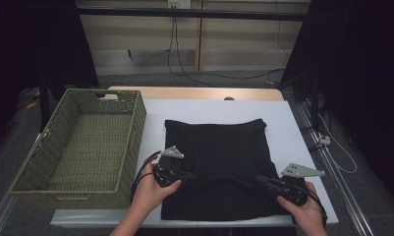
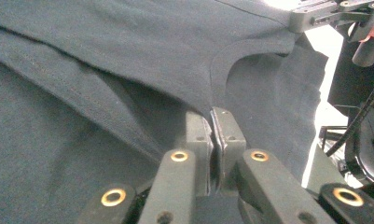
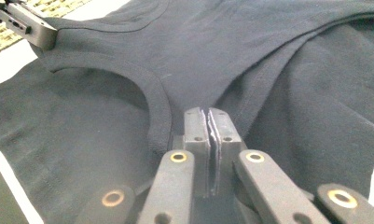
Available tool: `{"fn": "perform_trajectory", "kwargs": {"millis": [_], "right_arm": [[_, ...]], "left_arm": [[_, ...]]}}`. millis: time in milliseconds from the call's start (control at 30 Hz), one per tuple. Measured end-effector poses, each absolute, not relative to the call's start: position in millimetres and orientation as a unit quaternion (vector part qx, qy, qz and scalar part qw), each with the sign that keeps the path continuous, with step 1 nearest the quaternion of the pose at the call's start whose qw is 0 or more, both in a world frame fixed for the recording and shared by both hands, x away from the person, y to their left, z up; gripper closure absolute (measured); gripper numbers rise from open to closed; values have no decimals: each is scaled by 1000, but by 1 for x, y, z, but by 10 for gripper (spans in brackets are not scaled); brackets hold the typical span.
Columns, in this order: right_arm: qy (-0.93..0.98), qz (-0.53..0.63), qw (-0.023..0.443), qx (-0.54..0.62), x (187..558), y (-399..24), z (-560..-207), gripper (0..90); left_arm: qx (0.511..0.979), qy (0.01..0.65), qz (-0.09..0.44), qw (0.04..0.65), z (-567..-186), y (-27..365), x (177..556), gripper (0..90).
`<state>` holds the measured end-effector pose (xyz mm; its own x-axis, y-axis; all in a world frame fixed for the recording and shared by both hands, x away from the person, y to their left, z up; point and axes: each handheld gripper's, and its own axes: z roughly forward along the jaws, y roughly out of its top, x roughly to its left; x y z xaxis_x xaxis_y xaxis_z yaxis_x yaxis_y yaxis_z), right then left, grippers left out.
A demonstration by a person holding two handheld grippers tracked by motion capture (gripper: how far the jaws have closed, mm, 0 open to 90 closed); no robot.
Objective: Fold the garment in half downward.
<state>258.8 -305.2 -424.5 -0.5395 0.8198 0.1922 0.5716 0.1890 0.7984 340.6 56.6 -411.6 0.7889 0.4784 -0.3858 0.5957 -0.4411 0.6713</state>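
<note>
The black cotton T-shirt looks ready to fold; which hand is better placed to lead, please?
Neither clearly: left gripper and right gripper both pinch the black cotton T-shirt beside its neckline, so they should probably move together.

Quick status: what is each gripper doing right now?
Left gripper: jaws shut on the black shirt at its neckline.
Right gripper: jaws shut on the black shirt too.

Plain black shirt (image 1: 224, 147), olive-green woven basket (image 1: 130, 147), white table (image 1: 293, 132), black grippers with grey plates
</note>
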Motion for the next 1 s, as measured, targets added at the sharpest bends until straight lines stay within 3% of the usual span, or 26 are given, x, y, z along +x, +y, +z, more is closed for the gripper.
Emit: {"fn": "perform_trajectory", "kwargs": {"millis": [1000], "right_arm": [[754,447,131,463,248,-314,-422,883]], "left_arm": [[848,310,-73,423,-409,57,334,869]]}}
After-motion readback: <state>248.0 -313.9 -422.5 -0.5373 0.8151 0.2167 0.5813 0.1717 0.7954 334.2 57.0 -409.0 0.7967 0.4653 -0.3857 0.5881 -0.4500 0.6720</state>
